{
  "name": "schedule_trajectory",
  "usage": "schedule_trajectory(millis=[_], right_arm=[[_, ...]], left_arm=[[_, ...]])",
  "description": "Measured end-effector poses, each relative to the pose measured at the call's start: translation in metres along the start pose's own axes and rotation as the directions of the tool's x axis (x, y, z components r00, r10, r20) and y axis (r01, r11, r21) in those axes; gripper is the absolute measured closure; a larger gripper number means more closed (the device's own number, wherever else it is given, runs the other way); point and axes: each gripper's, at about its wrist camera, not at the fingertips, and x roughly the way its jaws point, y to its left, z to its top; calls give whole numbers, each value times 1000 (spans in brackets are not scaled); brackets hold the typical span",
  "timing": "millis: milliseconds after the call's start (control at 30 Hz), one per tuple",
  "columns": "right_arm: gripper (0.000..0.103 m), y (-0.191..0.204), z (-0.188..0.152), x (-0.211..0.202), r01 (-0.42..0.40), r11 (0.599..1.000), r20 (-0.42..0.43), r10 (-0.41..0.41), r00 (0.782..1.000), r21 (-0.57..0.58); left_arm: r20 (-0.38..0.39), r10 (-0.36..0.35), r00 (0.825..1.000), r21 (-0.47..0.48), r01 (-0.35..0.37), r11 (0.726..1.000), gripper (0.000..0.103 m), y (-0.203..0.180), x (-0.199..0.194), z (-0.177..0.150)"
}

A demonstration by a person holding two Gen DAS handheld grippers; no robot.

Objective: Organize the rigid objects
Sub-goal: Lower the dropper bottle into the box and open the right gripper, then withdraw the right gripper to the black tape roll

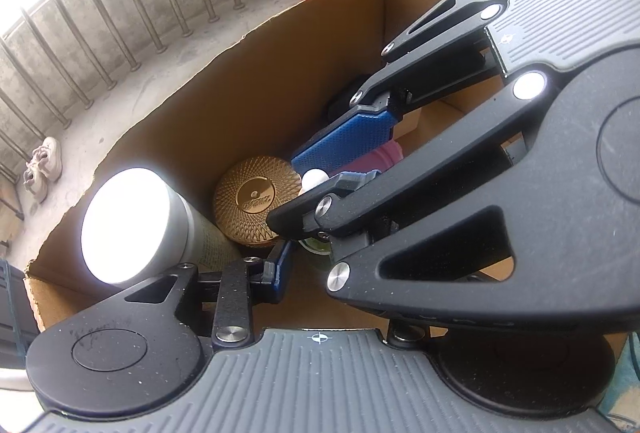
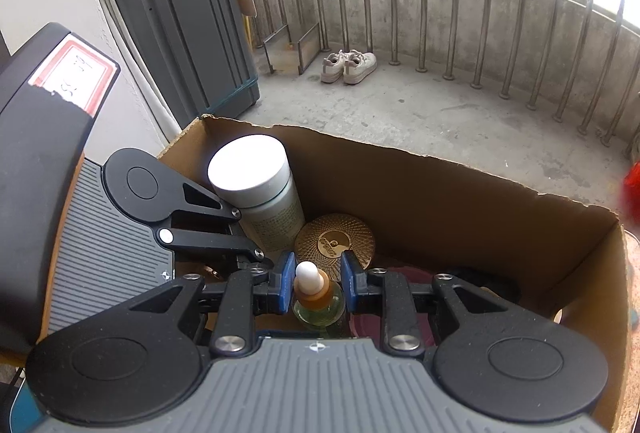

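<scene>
A small green dropper bottle with a white rubber bulb stands inside a cardboard box. My right gripper is shut on it, a blue pad pressing each side. In the left wrist view the right gripper crosses from the upper right, with the bulb between its fingers. My left gripper reaches in from the left. One of its blue pads sits beside the bottle; its other finger is hidden. A white-lidded jar and a gold round lid stand behind the bottle.
The box has high torn walls and holds a pink item under the right gripper. A pair of pale shoes, a grey cabinet and a metal railing stand on the concrete balcony floor.
</scene>
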Motion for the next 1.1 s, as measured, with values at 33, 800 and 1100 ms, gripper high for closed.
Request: schedule_trajectory(millis=[33, 800, 1100], right_arm=[[74, -1, 1, 1, -3, 1000, -6, 3, 1000, 6], [49, -37, -111, -189, 4, 990, 312, -49, 949, 142], [49, -64, -202, -155, 70, 915, 186, -155, 970, 397]], left_arm=[[-5, 2, 1000, -9, -2, 1000, 67, 1, 0, 0], [387, -62, 920, -82, 101, 991, 46, -141, -120, -106], [287, 39, 957, -462, 102, 881, 50, -144, 2, -85]])
